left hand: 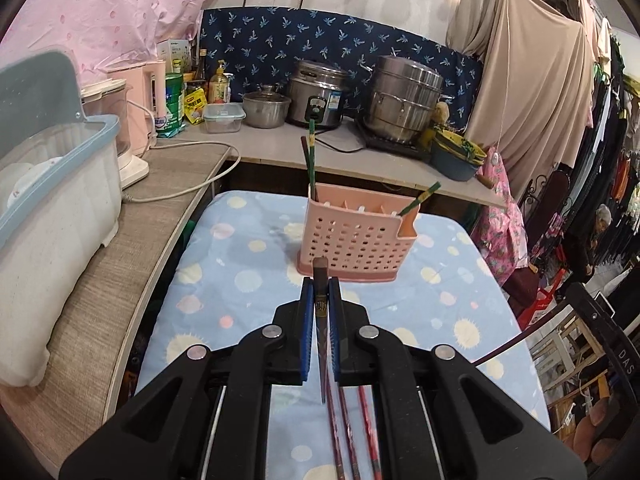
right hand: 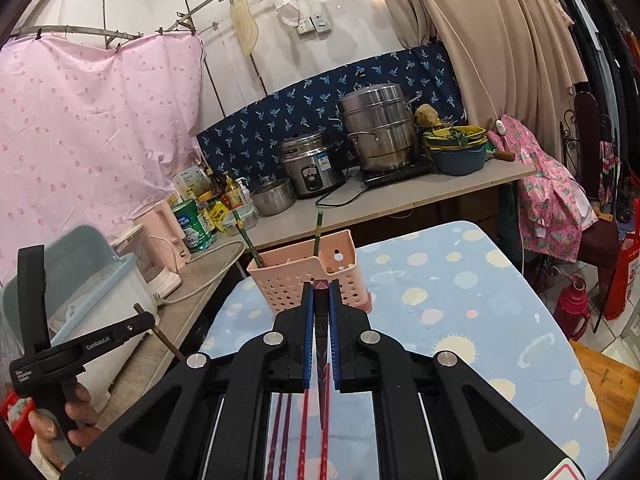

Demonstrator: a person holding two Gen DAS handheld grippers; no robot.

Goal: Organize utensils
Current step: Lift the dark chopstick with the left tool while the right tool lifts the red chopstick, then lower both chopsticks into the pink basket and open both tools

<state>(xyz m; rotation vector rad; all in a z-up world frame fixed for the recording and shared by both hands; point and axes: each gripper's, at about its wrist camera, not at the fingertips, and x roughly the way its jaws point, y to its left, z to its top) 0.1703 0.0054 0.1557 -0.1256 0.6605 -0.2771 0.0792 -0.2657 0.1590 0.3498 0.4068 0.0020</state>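
A worktop covered in pale blue cloth with dots and suns fills the near half of both views, its right and far edges dropping away to open floor. Behind it, to the far side, runs a higher counter crowded with steel pots and a rice cooker.

On the far part of the blue cloth stands a pink perforated utensil holder, open at the top and split into slots. Green chopsticks already lean upright in it, so the holder looks to be where the utensils belong.

The left hand-held gripper is pressed together on a dark chopstick, held tip-down just in front of the holder. The right hand-held gripper likewise pinches a dark chopstick, pointed at the holder.

Red chopsticks lie loose on the cloth near the cameras, seemingly awaiting sorting. Bare cloth lies around the holder, leaving clear room to approach from above.
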